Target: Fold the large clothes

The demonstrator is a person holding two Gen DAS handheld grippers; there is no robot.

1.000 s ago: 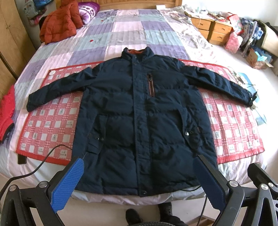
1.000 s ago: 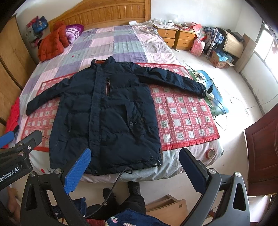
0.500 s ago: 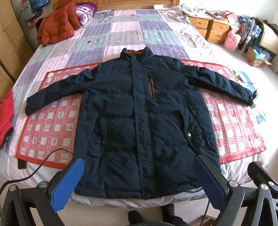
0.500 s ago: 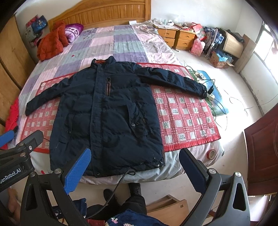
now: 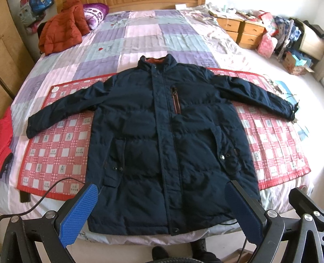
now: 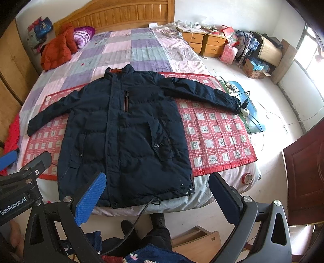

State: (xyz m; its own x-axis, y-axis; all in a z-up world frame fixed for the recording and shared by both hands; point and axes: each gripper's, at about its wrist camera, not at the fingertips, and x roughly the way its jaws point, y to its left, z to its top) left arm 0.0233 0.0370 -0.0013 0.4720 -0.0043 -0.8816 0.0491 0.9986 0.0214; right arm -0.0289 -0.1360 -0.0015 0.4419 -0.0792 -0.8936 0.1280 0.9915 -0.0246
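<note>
Left gripper (image 5: 162,214) and right gripper (image 6: 156,199), both spread wide and empty, above the bed's foot edge; navy jacket (image 5: 164,141) lies flat, sleeves outstretched, on the red checked mat (image 5: 54,145).

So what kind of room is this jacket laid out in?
A lived-in home bedroom, most likely: the navy jacket lies on a large quilted bed with a wooden headboard, and wooden bedside drawers stand alongside.

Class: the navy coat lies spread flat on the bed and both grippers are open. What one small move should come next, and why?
Probably reach the left gripper to the coat's left sleeve cuff to fold it inward. The coat lies flat and zipped, both sleeves spread wide, and the right gripper also hangs open short of the hem, gripping nothing.
</note>
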